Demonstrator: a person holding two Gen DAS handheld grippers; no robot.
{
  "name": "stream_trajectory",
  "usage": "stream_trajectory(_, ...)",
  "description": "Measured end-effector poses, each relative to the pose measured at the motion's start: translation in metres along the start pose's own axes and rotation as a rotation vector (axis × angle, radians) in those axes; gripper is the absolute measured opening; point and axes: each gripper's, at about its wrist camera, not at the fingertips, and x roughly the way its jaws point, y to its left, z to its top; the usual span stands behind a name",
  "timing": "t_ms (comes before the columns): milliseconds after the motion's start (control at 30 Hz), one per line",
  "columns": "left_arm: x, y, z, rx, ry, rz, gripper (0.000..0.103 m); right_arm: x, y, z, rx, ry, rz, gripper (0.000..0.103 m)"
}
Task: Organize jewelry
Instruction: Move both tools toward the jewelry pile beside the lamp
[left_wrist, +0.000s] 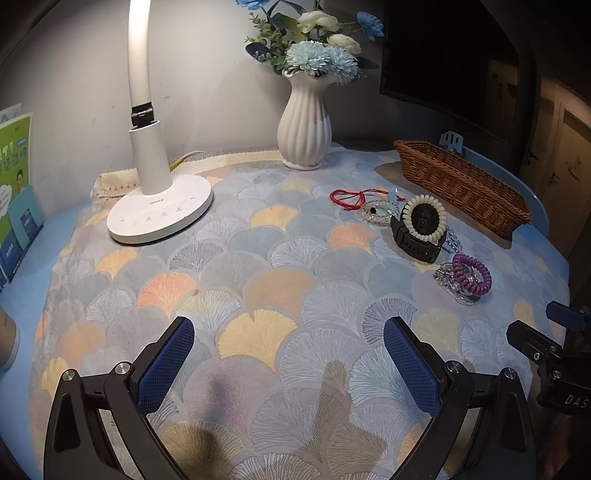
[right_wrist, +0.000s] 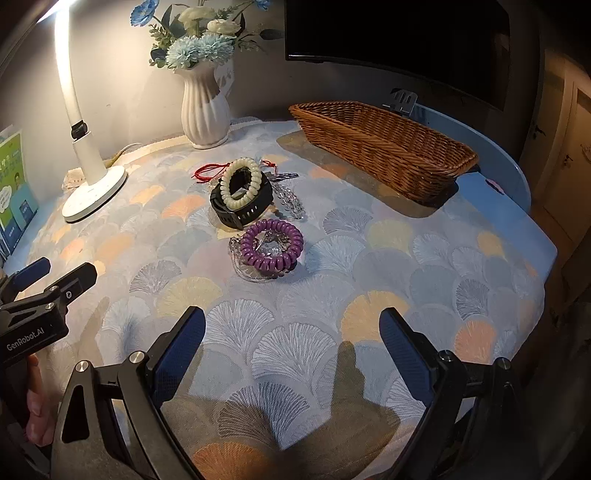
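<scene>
Left wrist view: the left gripper (left_wrist: 288, 343) hangs wide open and empty over the tablecloth (left_wrist: 258, 258), well short of the jewelry pile (left_wrist: 417, 229) beside the wicker basket (left_wrist: 461, 184). Right wrist view: the right gripper (right_wrist: 291, 332) gapes empty too, aimed toward the purple coil bracelet (right_wrist: 271, 243), probably first for the basket.

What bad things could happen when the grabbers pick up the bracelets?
The cream bead bracelet rests on the black watch, so lifting one might drag the other. The purple coil band lies over clear beads that could snag. The red string is thin and may slip from the open right hand-held gripper.
</scene>
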Motion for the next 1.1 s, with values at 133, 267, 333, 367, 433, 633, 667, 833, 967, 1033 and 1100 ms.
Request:
stream_trajectory(133,0.001,0.001,0.0,-0.005,0.008,-0.005,0.102,0.002,-0.002,-0.001,0.005,0.006,-0.001,0.096)
stream_trajectory(267,0.001,-0.001,0.0,0.009,0.005,0.001,0.102,0.003,-0.002,-0.001,0.006,0.012,0.005,0.096)
stream_trajectory(333,0.001,0.0,0.0,0.007,0.006,-0.002,0.102,0.004,-0.002,-0.001,0.005,0.015,0.008,0.096)
stream_trajectory(367,0.001,0.0,0.001,0.005,0.007,-0.005,0.102,0.004,-0.001,-0.001,0.004,0.017,0.007,0.096)
stream_trajectory(433,0.001,0.001,0.001,-0.001,0.01,-0.007,0.102,0.005,0.0,-0.001,0.0,0.017,0.002,0.096)
stream_trajectory(633,0.001,0.001,0.002,0.0,0.01,-0.004,0.102,0.003,-0.007,0.0,0.028,0.013,0.002,0.096)
stream_trajectory(667,0.001,0.001,0.002,0.002,0.009,-0.004,0.102,0.003,-0.008,0.0,0.03,0.012,0.003,0.096)
stream_trajectory(833,0.001,-0.001,0.001,0.009,0.006,0.0,0.102,0.001,-0.008,0.0,0.037,0.003,0.029,0.096)
stream_trajectory(967,0.0,-0.004,0.001,0.026,0.003,0.01,0.102,-0.002,-0.012,0.003,0.042,-0.013,0.019,0.095)
stream_trajectory(1033,0.0,-0.005,0.001,0.033,0.004,0.012,0.102,-0.003,-0.016,0.004,0.055,-0.014,0.025,0.093)
stream_trajectory(1100,0.0,-0.005,0.002,0.034,0.009,0.007,0.102,-0.002,-0.021,0.005,0.067,-0.013,0.032,0.092)
